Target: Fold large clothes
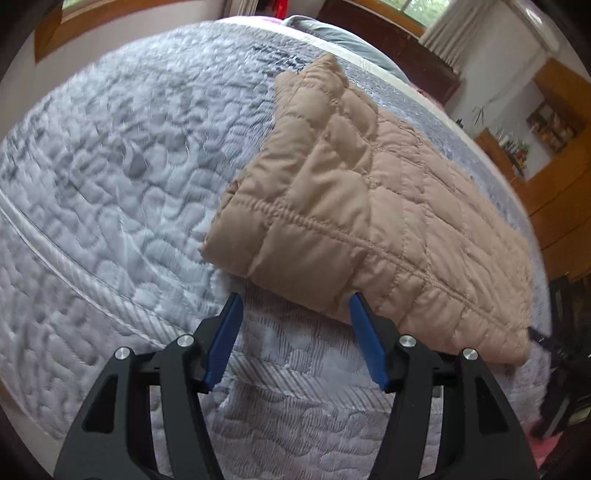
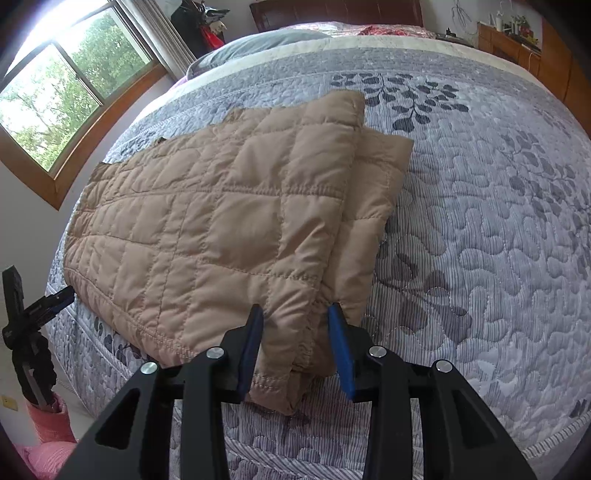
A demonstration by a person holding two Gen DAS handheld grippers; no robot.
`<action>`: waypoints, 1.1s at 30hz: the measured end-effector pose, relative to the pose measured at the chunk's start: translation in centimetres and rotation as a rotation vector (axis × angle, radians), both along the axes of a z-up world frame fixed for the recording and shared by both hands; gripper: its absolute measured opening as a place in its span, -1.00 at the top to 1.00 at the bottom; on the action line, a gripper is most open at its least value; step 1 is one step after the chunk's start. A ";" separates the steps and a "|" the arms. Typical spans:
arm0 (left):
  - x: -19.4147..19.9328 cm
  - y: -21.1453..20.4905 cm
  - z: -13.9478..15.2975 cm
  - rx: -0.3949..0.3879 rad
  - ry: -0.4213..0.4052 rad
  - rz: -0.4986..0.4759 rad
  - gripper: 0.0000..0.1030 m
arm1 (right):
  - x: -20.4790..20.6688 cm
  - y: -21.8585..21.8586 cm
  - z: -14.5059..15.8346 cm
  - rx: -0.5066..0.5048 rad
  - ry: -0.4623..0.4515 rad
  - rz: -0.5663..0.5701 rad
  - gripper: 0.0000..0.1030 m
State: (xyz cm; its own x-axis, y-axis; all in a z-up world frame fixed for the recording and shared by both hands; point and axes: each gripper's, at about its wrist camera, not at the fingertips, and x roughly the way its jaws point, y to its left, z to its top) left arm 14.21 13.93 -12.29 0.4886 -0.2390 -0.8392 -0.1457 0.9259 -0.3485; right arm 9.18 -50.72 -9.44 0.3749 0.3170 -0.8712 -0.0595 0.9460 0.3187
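Observation:
A tan quilted jacket [image 1: 369, 206] lies folded into a long flat stack on the bed. It also shows in the right wrist view [image 2: 221, 229]. My left gripper [image 1: 295, 302] is open, its blue fingers just short of the jacket's near edge, one tip touching it. My right gripper [image 2: 295, 314] is open with its blue fingers on either side of the jacket's near folded corner, not closed on it. The left gripper [image 2: 55, 299] also shows at the far left of the right wrist view, at the jacket's other end.
The bed has a grey-lilac quilted cover [image 2: 480, 221] with a leaf print. Pillows [image 2: 258, 40] and a dark headboard [image 2: 332, 11] are at the far end. A window [image 2: 62, 88] is on the left wall; wooden furniture [image 1: 554, 177] stands beside the bed.

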 end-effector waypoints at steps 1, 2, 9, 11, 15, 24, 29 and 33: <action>0.1 0.3 -0.2 -0.024 -0.001 0.010 -0.17 | 0.1 0.0 -0.2 0.001 0.003 0.000 0.28; 0.2 0.7 -0.5 -0.054 -0.006 0.025 -0.18 | 0.1 0.0 -0.3 0.003 0.007 0.000 0.28; 1.7 2.5 -1.6 -0.217 -0.024 0.070 -0.19 | 0.4 0.2 -0.9 -0.001 0.021 0.003 0.28; 2.2 2.9 -2.1 -0.267 -0.026 0.086 -0.19 | 0.4 0.3 -0.9 -0.001 0.022 0.004 0.28; 1.9 4.6 -2.7 -0.412 -0.054 0.140 -0.19 | 0.6 0.3 -1.0 -0.002 0.029 0.007 0.28; 1.7 5.3 -4.0 -0.574 -0.089 0.167 0.67 | 1.0 0.3 -1.1 -0.007 0.047 0.012 0.28; 0.2 5.0 -3.6 -0.561 -0.119 0.180 0.80 | 1.3 0.5 -1.2 -0.017 0.060 0.015 0.28; 0.1 4.8 -6.1 -0.569 -0.057 0.190 0.80 | 1.7 0.6 -1.5 -0.017 0.066 0.023 0.25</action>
State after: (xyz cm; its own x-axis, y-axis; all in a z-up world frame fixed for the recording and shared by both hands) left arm 14.32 18.76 -18.35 0.6073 -0.5467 -0.5764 -0.2566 0.5517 -0.7936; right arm 10.90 -50.10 -10.89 0.3089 0.3094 -0.8994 -0.0605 0.9501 0.3061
